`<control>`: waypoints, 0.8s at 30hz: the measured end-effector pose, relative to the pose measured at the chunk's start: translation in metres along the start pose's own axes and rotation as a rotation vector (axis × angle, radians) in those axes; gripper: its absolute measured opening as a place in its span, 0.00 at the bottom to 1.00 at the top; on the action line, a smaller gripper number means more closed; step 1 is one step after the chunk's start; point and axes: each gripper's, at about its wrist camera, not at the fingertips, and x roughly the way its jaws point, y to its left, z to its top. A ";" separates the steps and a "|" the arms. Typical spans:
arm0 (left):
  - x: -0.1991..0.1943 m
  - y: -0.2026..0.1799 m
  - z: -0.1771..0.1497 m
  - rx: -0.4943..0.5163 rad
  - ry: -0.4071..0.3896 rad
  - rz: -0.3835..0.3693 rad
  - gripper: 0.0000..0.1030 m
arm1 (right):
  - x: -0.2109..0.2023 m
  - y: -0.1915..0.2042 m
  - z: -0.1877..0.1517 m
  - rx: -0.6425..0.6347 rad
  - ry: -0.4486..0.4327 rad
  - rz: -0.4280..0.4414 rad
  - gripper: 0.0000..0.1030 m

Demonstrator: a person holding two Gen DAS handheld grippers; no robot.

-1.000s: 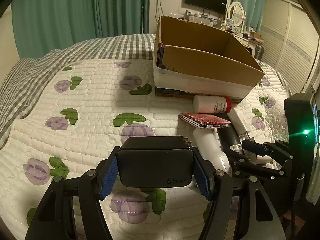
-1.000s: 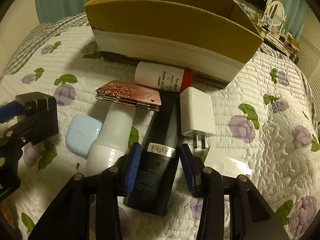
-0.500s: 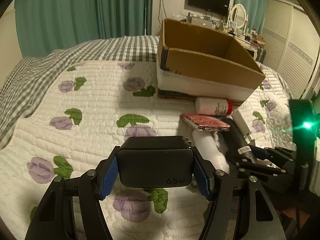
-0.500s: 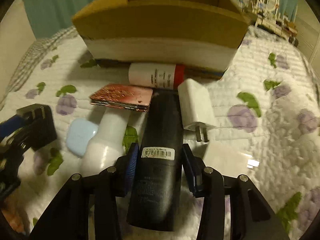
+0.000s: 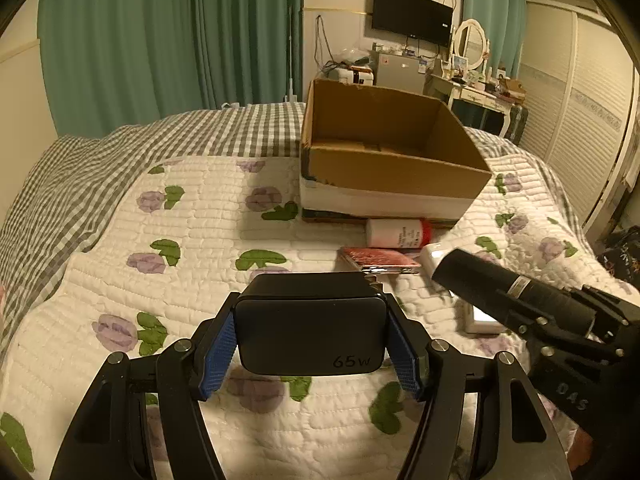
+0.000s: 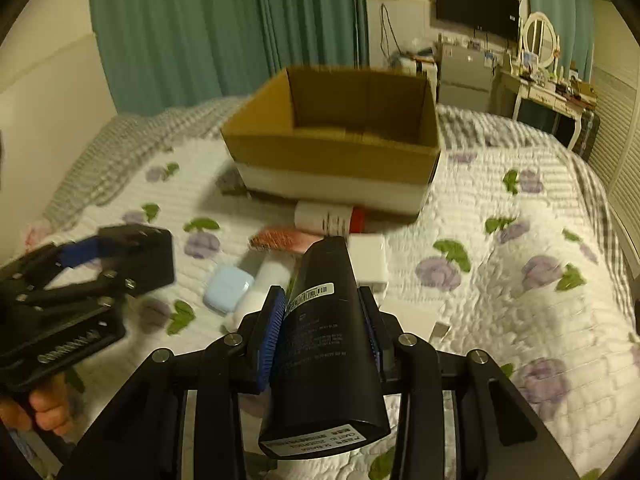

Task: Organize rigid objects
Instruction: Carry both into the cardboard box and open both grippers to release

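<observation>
Both loads were held above the quilted bed (image 5: pixel 192 216), short of the open cardboard box (image 6: pixel 332 160). The left gripper (image 5: pixel 310 334) had its jaws clamped on a smooth, rounded black charger (image 5: pixel 310 332); the right gripper (image 6: pixel 324 324), on a slick black tube (image 6: pixel 324 344). Probably best carried level over the stiff rim, then released low inside.

This is a home bedroom. A bed (image 5: pixel 192 240) fills most of the view, spread with a white quilt printed with purple flowers over a grey checked sheet (image 5: pixel 80 168). Teal curtains (image 5: pixel 160 40) hang behind it, a television (image 5: pixel 412 16) is mounted on the wall, and a dressing table (image 5: pixel 480 92) with an oval mirror (image 5: pixel 474 44) stands beside louvred wardrobe doors (image 5: pixel 580 128).
</observation>
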 end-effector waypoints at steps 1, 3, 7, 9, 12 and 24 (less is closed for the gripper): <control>-0.003 -0.003 0.004 -0.001 -0.003 0.002 0.66 | -0.006 -0.001 0.003 -0.002 -0.017 0.003 0.35; -0.009 -0.006 0.011 -0.001 -0.014 -0.003 0.66 | -0.022 -0.003 0.015 -0.007 -0.063 0.012 0.35; -0.024 -0.016 0.038 0.013 -0.058 -0.032 0.66 | -0.042 -0.008 0.045 -0.016 -0.143 0.015 0.35; -0.028 -0.021 0.053 0.026 -0.081 -0.037 0.66 | -0.046 -0.012 0.064 -0.021 -0.175 0.012 0.35; -0.024 -0.029 0.084 0.043 -0.106 -0.051 0.66 | -0.044 -0.019 0.086 -0.025 -0.207 0.011 0.35; 0.078 -0.057 0.162 0.135 -0.072 -0.051 0.66 | 0.032 -0.059 0.160 -0.013 -0.223 0.006 0.35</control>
